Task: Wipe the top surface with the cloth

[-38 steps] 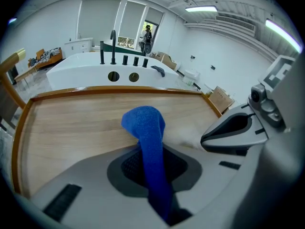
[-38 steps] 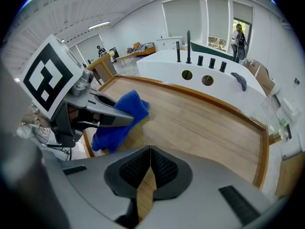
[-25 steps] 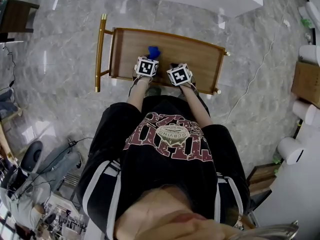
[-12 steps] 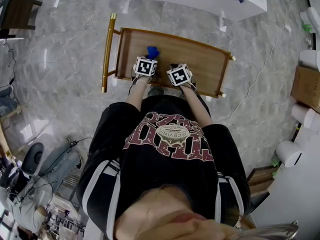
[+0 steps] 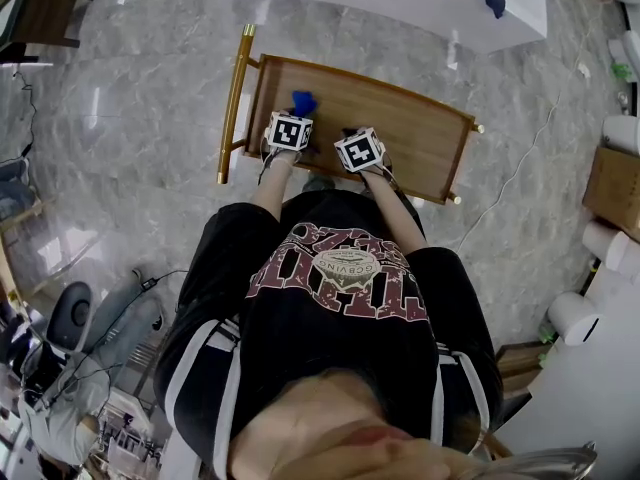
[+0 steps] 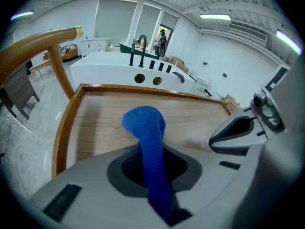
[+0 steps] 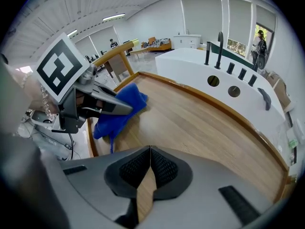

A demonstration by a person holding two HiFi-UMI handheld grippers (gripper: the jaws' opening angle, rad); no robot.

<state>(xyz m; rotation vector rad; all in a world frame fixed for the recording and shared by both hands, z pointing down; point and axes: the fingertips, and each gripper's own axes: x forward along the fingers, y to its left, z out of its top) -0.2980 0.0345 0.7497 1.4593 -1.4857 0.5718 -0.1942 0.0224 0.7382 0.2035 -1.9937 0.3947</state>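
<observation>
Right now left hand-held gripper (image 6: 155, 173) is clamping blue cloth (image 6: 145, 123) tight between jaws, cloth's free end sticking out over left part of wooden table (image 5: 400, 118), upper centre of head view. Right hand-held gripper (image 7: 150, 171) sitting alongside, jaws pressing together, gripping nothing.

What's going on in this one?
A person stands at a wooden top, a gripper in each hand. The left gripper is shut on a blue cloth, held over the left part of the top. The right gripper is shut and empty, hovering beside it. Whether the cloth touches the wood is hard to tell.
</observation>
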